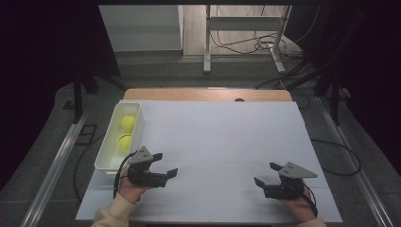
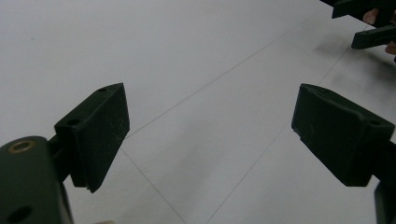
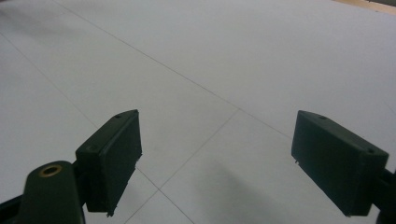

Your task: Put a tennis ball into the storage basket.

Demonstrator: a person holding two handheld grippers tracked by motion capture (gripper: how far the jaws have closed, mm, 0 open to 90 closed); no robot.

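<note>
High view: two tennis balls (image 1: pixel 126 132) lying in a white tray (image 1: pixel 105 153) at the left edge of the white tabletop (image 1: pixel 222 137), one behind the other, the far one a little brighter. Left claw (image 1: pixel 164 164) held just beside the tray's near end, pointing toward the middle of the tabletop and not at the balls, jaws spread wide with nothing between them. Right claw (image 1: pixel 265 174) well apart on the near right, aimed inward toward the left one, likewise spread and empty.

Left gripper view: both black pads apart over bare white surface and faint seam lines, with the other claw (image 2: pixel 369 21) and a bit of hand showing at the top right corner. Right gripper view: same story — jaws wide, plain tabletop ahead, a strip of wooden edge at the far top right.

Judged as a resting pose, either ahead of any reach or with the balls already put away — hard to say which from this alone. If a ball is to come out, next move probably falls to the left claw: swing toward the tray, drop over the rim, centre the near ball between the pads before closing, minding the tray's wall and a round ball's tendency to roll.
</note>
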